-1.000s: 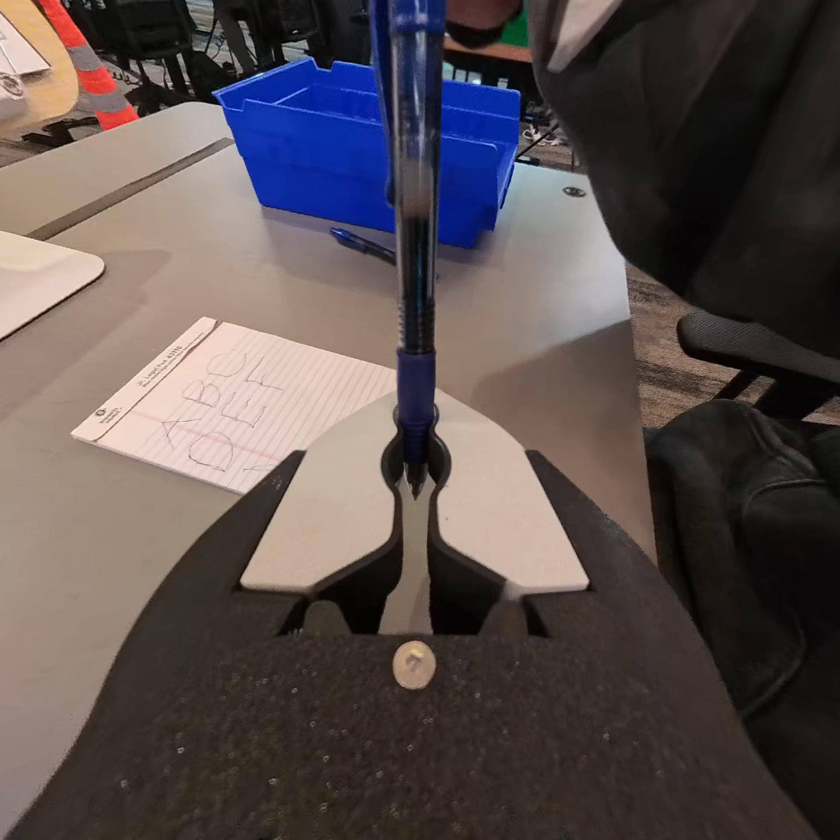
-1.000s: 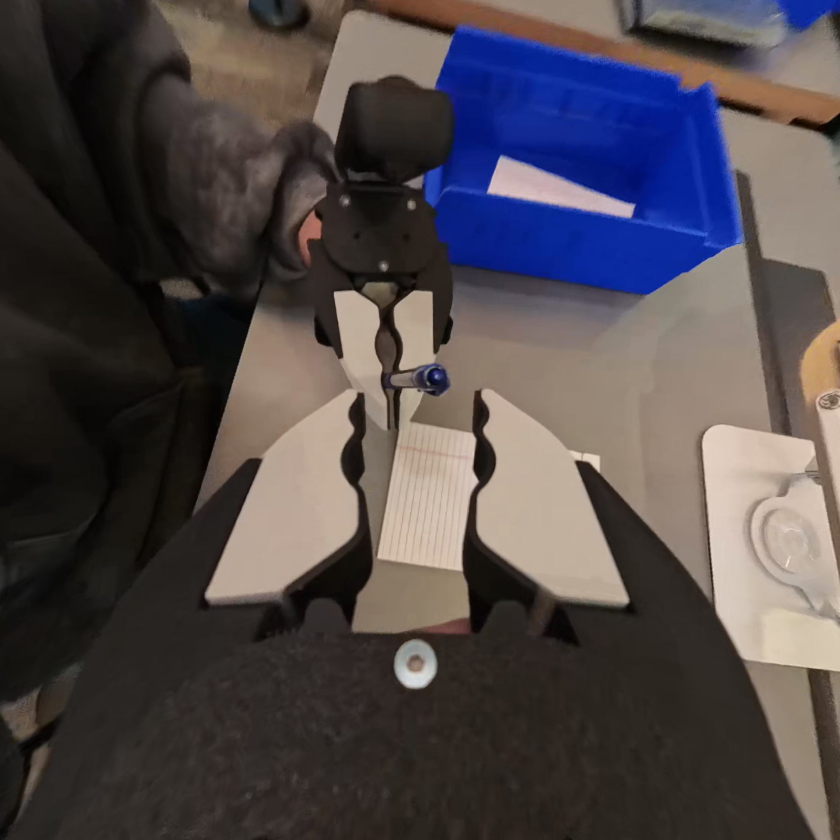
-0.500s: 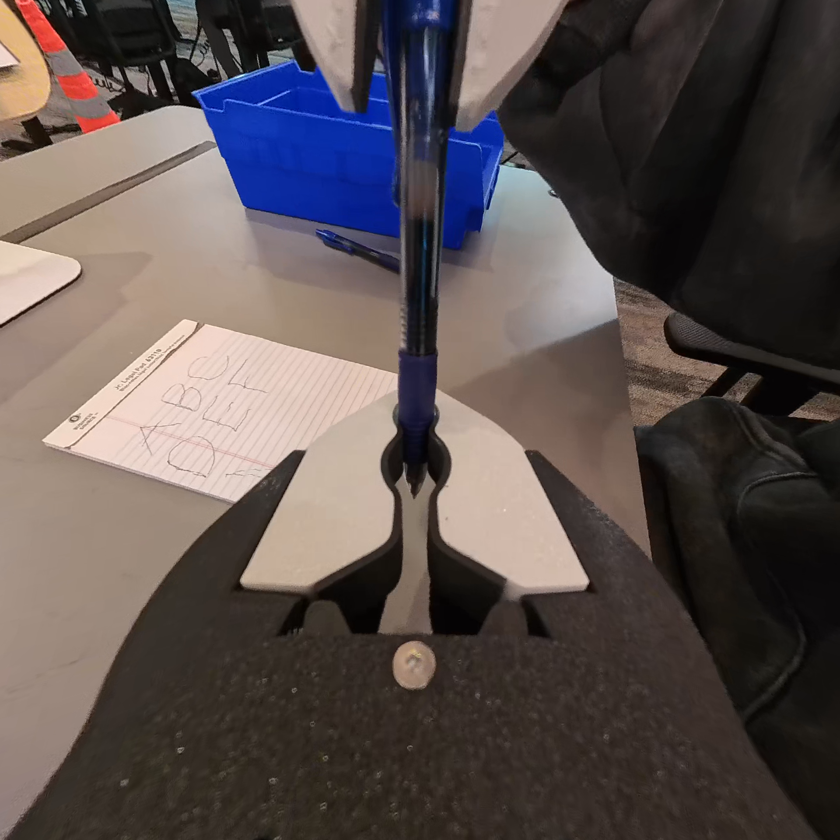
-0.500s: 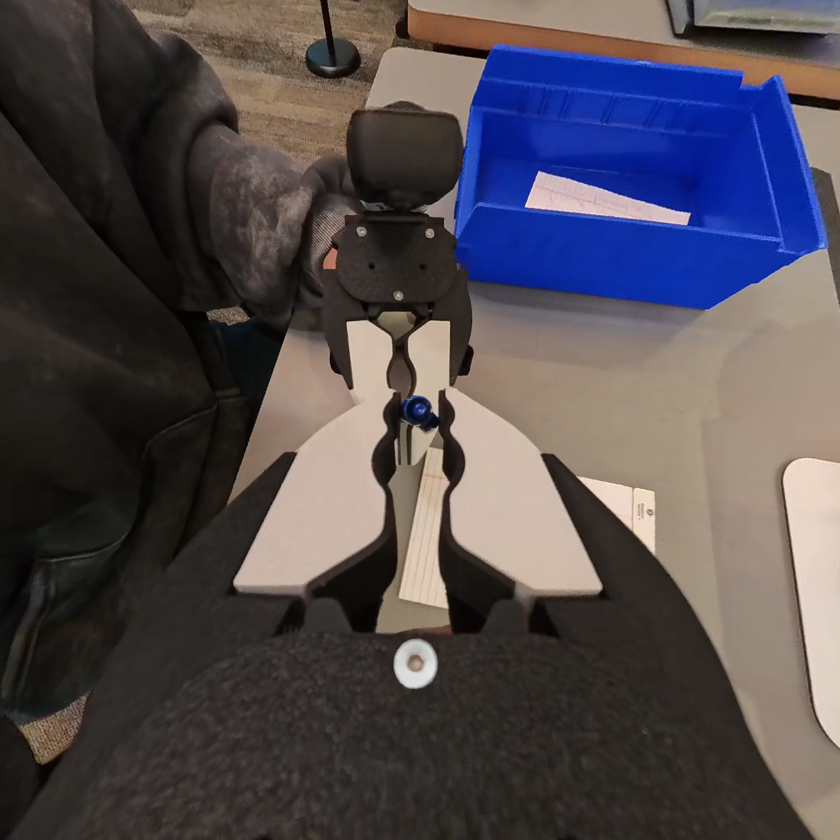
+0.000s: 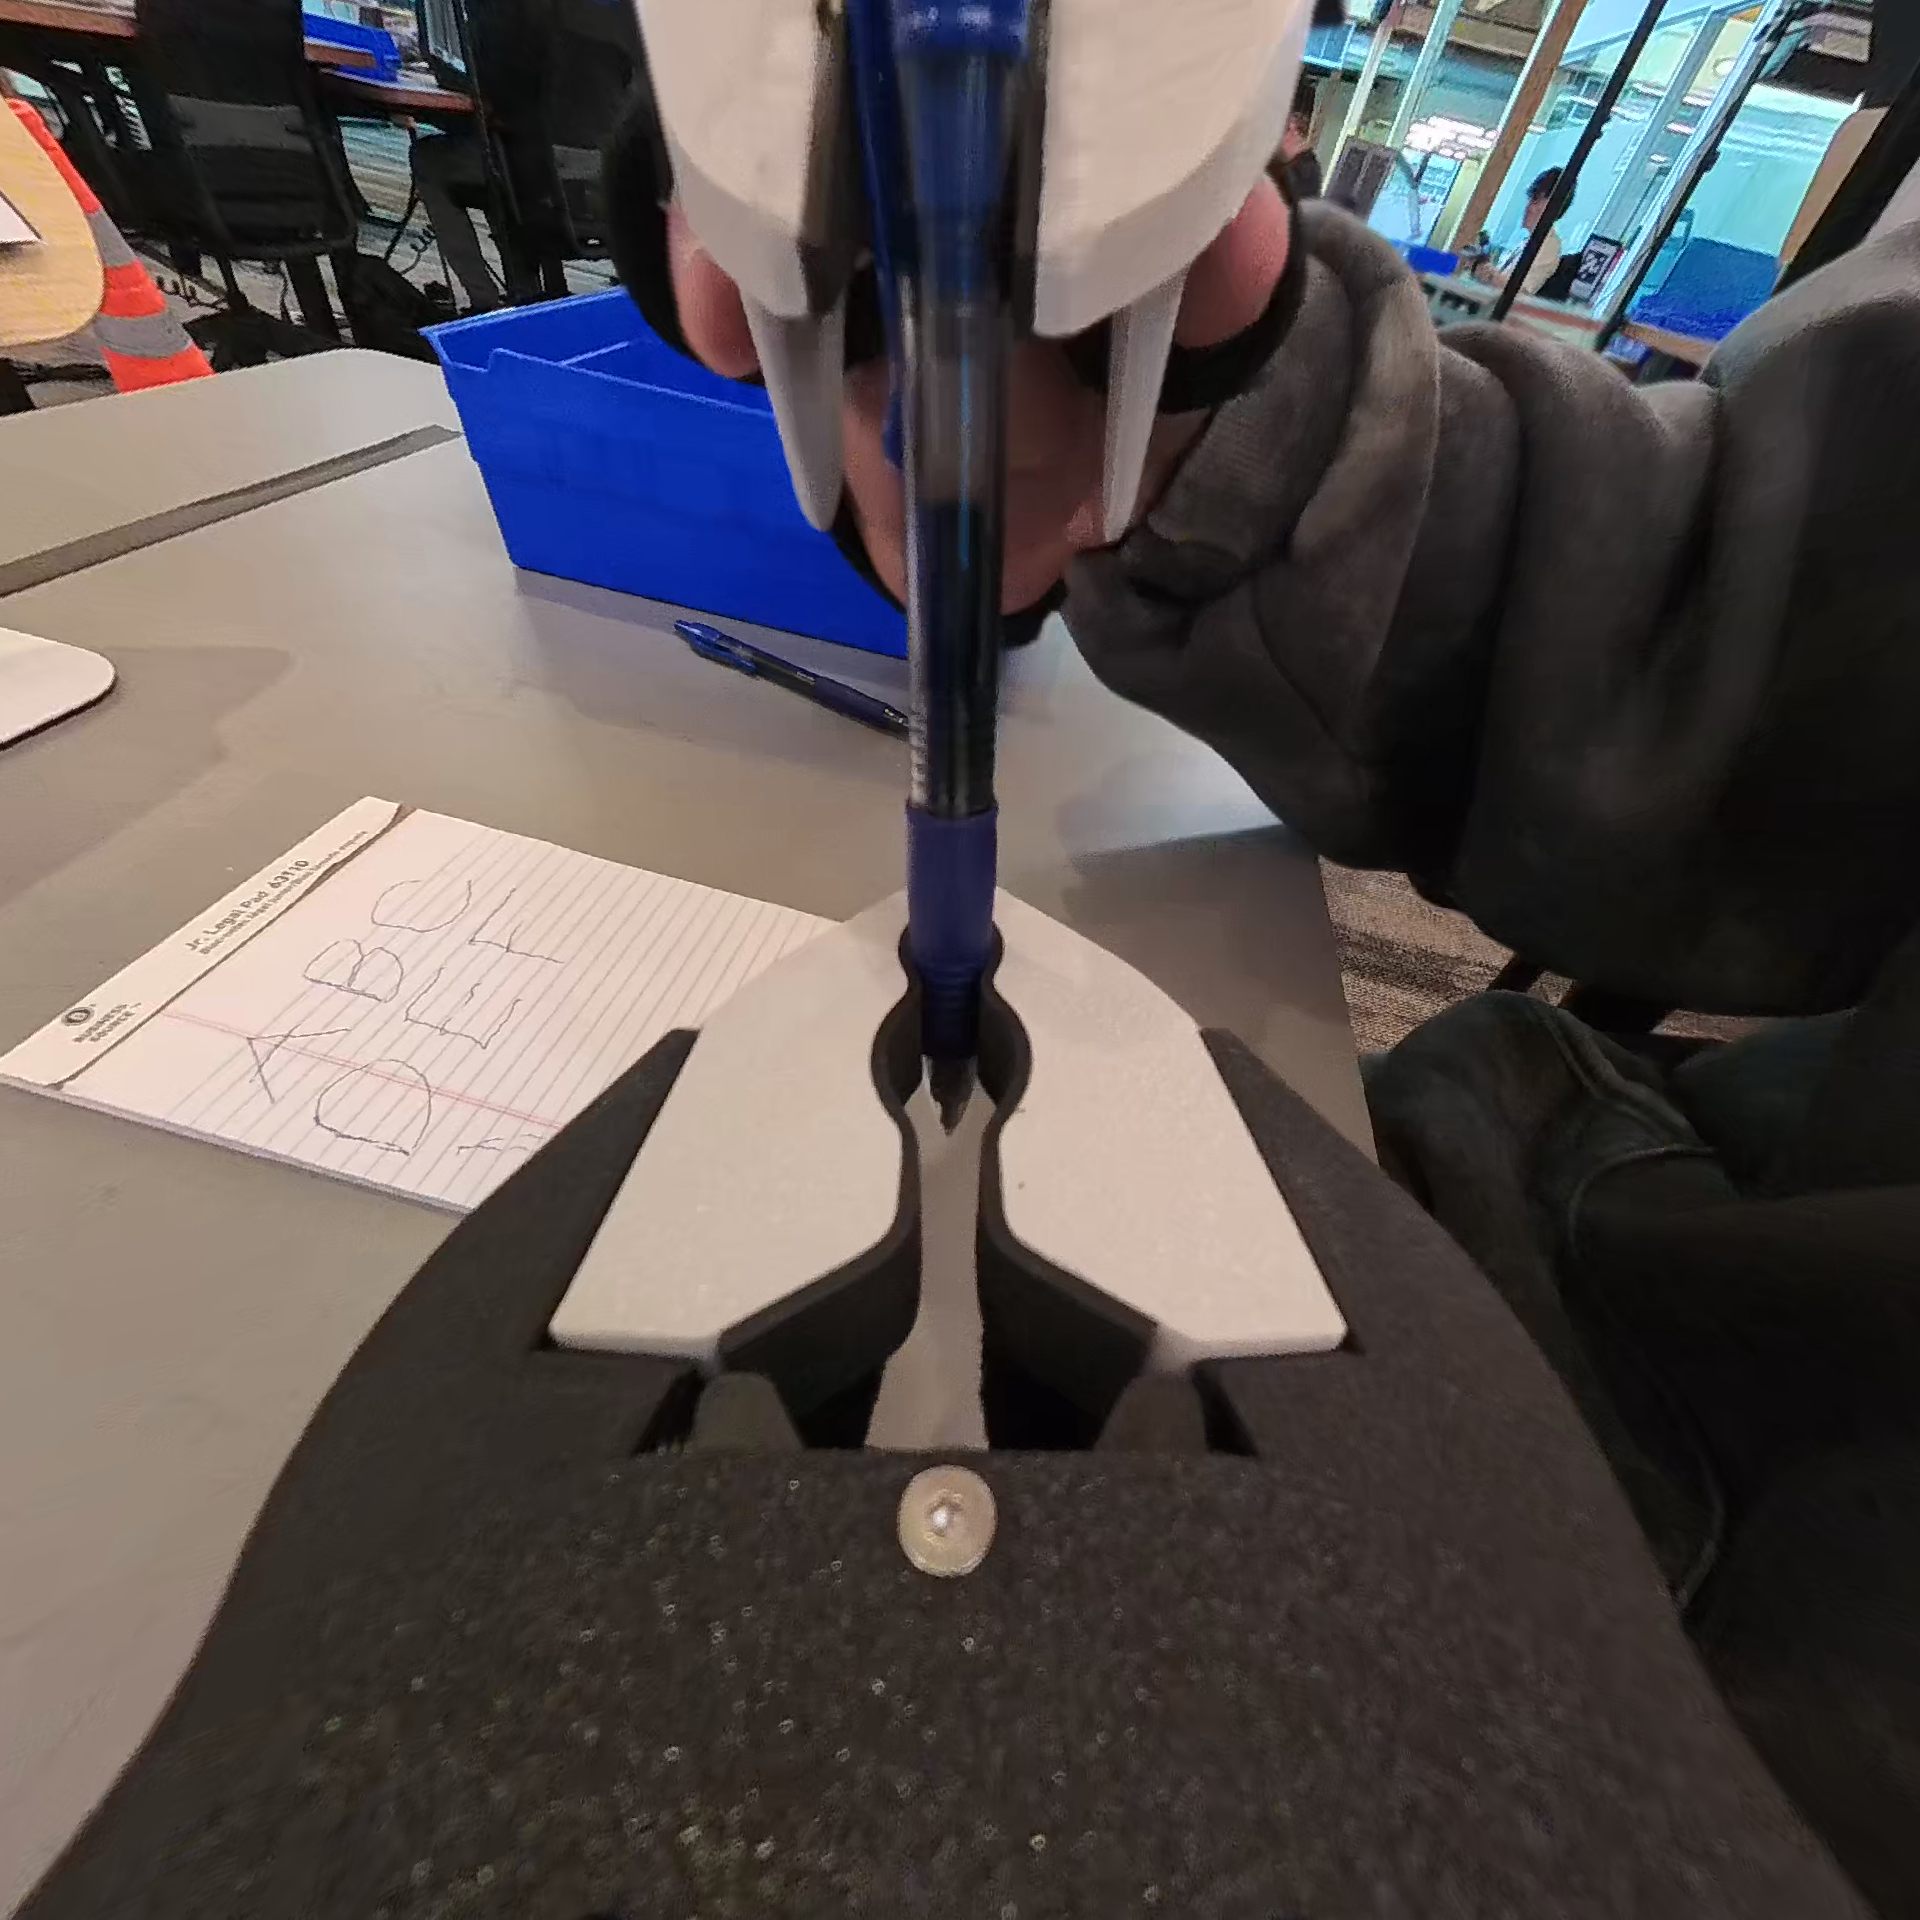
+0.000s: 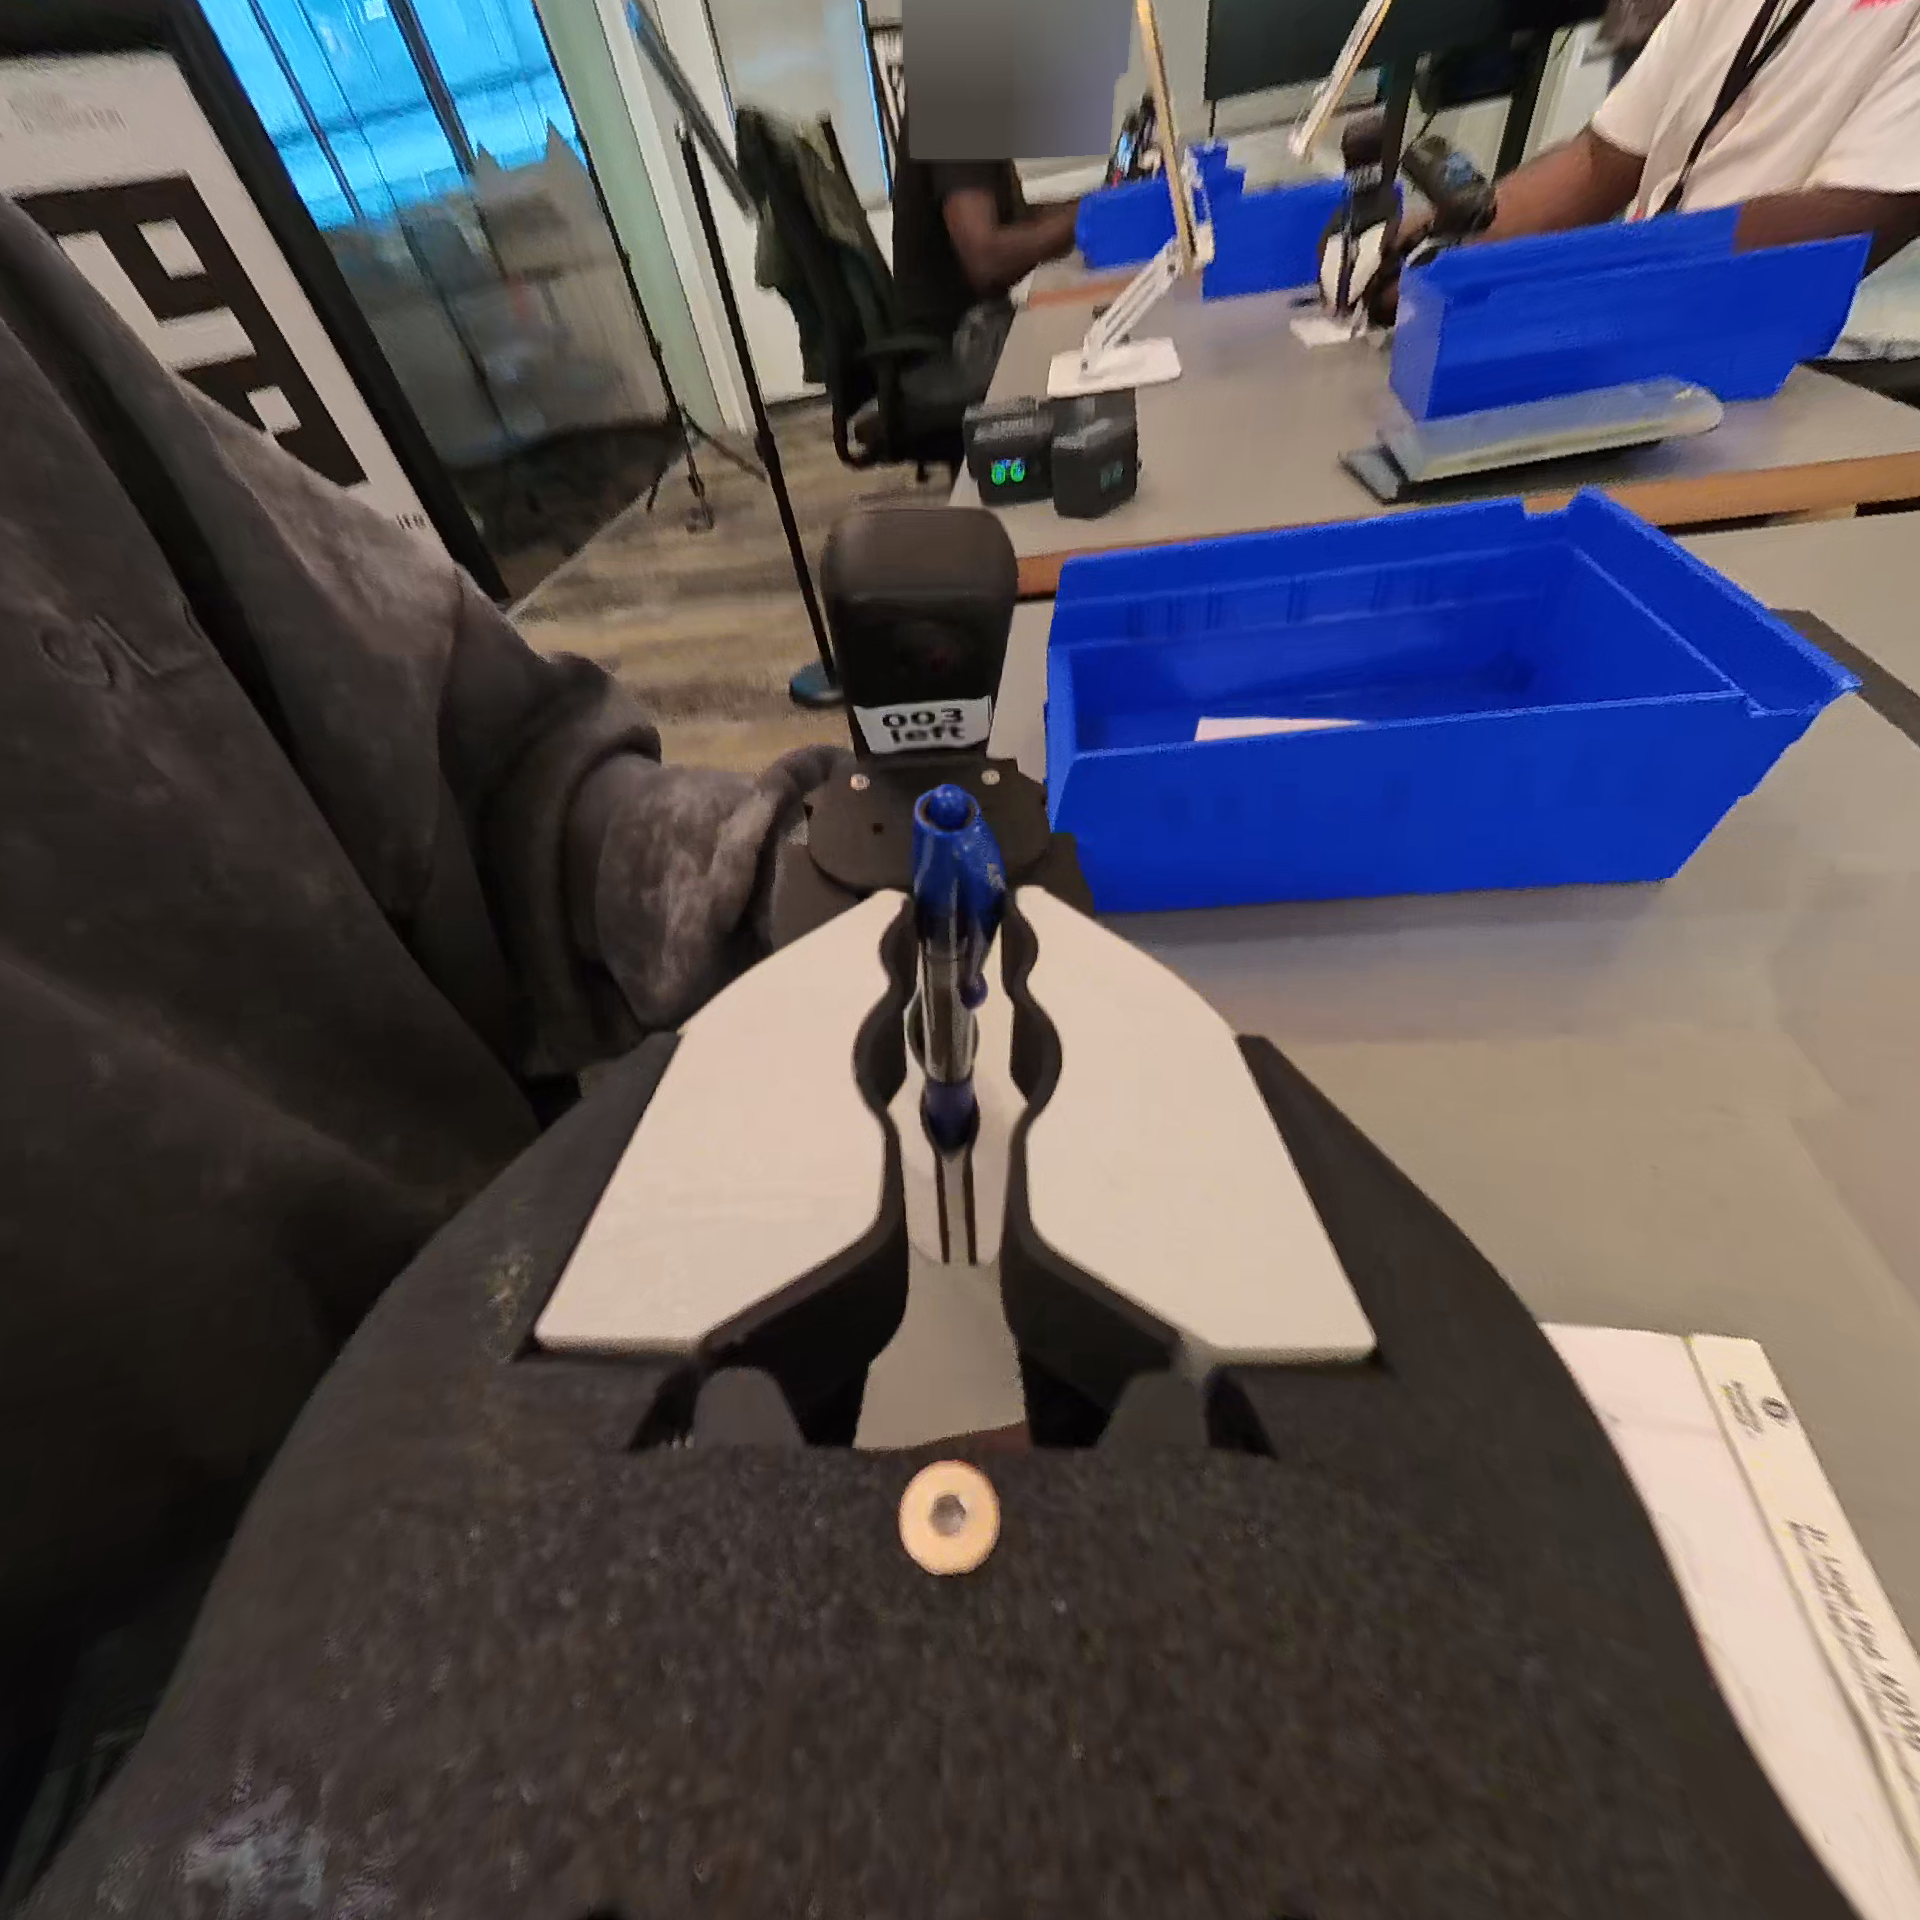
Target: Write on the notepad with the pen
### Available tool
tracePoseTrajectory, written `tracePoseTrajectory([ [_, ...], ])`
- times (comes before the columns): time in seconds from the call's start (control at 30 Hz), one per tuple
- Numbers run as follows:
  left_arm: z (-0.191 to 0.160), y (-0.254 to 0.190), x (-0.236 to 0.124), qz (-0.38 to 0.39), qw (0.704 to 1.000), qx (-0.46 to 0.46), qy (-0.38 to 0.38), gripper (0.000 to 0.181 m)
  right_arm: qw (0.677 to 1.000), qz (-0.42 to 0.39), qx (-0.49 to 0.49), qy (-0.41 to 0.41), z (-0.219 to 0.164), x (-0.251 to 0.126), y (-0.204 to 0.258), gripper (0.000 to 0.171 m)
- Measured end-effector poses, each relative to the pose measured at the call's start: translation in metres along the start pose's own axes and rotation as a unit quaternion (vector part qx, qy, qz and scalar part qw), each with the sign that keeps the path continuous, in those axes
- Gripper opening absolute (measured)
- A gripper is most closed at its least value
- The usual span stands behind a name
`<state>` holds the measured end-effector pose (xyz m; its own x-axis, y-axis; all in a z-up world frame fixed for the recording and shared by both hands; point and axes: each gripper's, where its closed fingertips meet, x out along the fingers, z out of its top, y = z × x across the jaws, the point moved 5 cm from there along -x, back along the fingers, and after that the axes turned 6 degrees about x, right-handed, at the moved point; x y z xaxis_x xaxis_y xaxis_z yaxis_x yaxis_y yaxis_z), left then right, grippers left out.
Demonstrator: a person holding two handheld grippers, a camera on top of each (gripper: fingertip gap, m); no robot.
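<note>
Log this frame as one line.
left gripper: shut on pen | right gripper: around pen top, grip unclear | notepad: on table, untouched

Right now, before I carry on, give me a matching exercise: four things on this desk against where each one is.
Things:
1. held pen
2. spare pen
3. notepad
4. blue bin

Places:
A. flat on the table, handwriting on top
B. clamped near its tip in the left gripper
C. holds a white sheet
D. lying on the table in front of the bin

Pairs: 1-B, 2-D, 3-A, 4-C
</note>
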<state>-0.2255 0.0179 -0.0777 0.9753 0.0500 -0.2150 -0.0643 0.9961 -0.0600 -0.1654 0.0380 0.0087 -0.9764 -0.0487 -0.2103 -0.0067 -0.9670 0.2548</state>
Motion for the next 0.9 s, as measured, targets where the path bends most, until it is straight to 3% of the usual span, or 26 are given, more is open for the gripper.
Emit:
tracePoseTrajectory([
  [0.13,0.000,0.003,0.001,0.013,1.000,-0.005,-0.005,0.004,0.999,-0.020,0.020,-0.036,-0.004,0.006,-0.003,0.014],
  [0.3,0.002,0.018,-0.005,0.062,0.998,-0.017,-0.028,0.006,0.988,-0.112,0.034,-0.105,-0.004,0.006,-0.007,0.013],
  [0.43,-0.006,0.029,-0.013,0.105,0.993,-0.060,0.017,0.077,0.971,-0.203,0.020,-0.121,-0.012,-0.003,-0.023,0.013],
  [0.47,-0.008,0.028,-0.021,0.126,0.989,-0.064,0.030,0.080,0.964,-0.235,0.019,-0.125,-0.014,-0.007,-0.030,0.013],
  [0.7,-0.019,-0.021,-0.088,0.305,0.948,-0.089,0.007,0.068,0.907,-0.396,0.028,-0.139,-0.048,-0.012,-0.058,0.013],
  [0.9,-0.039,-0.044,-0.095,0.346,0.933,-0.100,0.000,0.064,0.892,-0.432,0.043,-0.128,-0.067,0.006,-0.074,0.013],
])
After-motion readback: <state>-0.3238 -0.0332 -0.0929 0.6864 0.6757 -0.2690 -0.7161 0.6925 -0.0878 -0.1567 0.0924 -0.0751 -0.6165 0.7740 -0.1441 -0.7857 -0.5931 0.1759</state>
